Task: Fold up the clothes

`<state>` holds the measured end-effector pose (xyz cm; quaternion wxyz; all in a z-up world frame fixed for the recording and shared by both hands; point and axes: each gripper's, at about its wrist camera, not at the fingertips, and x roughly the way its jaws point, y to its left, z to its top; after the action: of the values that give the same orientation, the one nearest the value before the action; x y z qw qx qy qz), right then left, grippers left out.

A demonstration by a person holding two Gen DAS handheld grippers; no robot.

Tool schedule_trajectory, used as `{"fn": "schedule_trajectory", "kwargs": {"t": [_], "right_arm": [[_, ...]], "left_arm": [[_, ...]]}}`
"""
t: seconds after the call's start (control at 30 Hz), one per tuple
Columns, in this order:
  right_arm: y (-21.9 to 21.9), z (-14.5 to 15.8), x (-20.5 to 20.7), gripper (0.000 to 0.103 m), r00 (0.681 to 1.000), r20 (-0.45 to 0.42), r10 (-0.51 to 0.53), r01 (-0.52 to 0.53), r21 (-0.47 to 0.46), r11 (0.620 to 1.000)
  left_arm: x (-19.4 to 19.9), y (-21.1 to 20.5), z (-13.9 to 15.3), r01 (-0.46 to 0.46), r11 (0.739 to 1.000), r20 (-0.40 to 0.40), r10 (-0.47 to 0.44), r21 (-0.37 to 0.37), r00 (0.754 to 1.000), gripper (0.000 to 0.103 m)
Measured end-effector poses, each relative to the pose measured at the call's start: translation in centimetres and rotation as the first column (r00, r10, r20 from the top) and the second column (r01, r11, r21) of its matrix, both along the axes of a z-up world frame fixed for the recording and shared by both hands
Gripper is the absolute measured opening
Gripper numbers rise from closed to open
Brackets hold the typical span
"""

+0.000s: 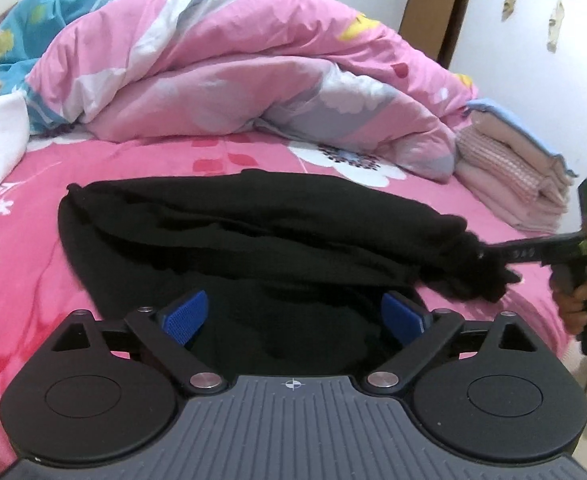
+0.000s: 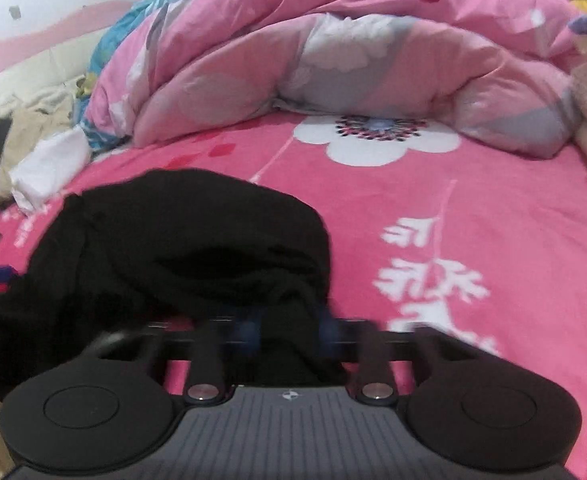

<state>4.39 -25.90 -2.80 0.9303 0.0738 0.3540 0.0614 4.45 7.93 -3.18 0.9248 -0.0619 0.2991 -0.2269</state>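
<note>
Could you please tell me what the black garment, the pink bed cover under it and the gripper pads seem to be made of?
Black garment: a soft knit or fleece, probably; matte, limp, with a fuzzy edge where it is bunched.
Pink bed cover: printed plush or brushed fabric, it seems; the surface looks faintly velvety.
Gripper pads on the left gripper: blue, finely ribbed, likely rubber or textured foam.

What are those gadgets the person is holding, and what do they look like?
Each tool is matt black with a ribbed grey top plate marked by a small crosshair, two round black discs, silver pivot pins and linkage arms. The left tool has blue textured pads. Seen from outside, the right tool has a pistol-style handle and a green light.
</note>
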Motion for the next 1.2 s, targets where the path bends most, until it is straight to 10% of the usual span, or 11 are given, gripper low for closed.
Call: {"fn": "schedule_trajectory", "kwargs": {"t": [0.53, 0.8, 0.97, 1.2], "right_arm": [[12.1, 8.8, 16.3, 0.016, 0.953, 0.229, 0.2, -0.181, -0.099, 0.978], [19.7, 5.4, 24.3, 0.027, 0.951, 0.099, 0.293, -0.281, -0.12, 0.952], [17.9, 4.8, 23.2, 0.058, 0.967, 0.067, 0.246, -0.242, -0.066, 0.968], [8.8, 6.2, 14.9, 0.072, 0.986, 0.095, 0.138, -0.156, 0.219, 0.963]], "left_arm": [[3.4, 4.2, -3.3, -0.057, 0.98, -0.039, 0.051, -0.189, 0.998, 0.094], [3.4, 5.6, -4.0, -0.076, 0.971, -0.048, 0.066, -0.228, 0.997, 0.094], [2.9, 5.9, -4.0, -0.093, 0.971, -0.035, 0.087, -0.222, 0.996, 0.094], [2.7, 7.0, -4.0, -0.14, 0.957, -0.039, 0.134, -0.254, 0.99, 0.094]]}}
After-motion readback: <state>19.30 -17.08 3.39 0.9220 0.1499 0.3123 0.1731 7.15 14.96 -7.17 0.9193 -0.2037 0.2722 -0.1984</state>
